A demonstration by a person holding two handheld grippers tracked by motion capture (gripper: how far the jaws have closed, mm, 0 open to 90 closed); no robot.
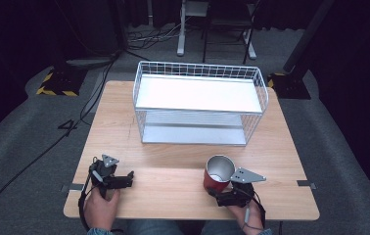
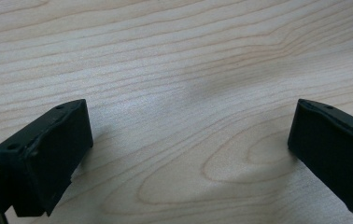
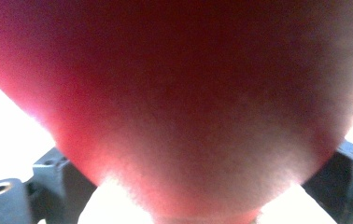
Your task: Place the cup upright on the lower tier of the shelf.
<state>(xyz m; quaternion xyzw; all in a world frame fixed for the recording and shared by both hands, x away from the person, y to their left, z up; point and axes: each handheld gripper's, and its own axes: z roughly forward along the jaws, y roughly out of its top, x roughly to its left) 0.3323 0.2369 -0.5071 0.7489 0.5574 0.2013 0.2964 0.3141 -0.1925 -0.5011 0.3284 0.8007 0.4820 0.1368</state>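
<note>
red cup [image 1: 217,175] | shiny silver inside, open top facing up, tipped a little | held between the jaws of the right gripper [image 1: 226,194], just in front of it | its red side is big and blurry in the right gripper view

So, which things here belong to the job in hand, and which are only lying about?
Probably in the job:
- red cup, held between the jaws of the right gripper
- white wire rack, the likely place for it
- left gripper, open over the table

Only lying about:
- cables on the floor
- chair behind the table
</note>
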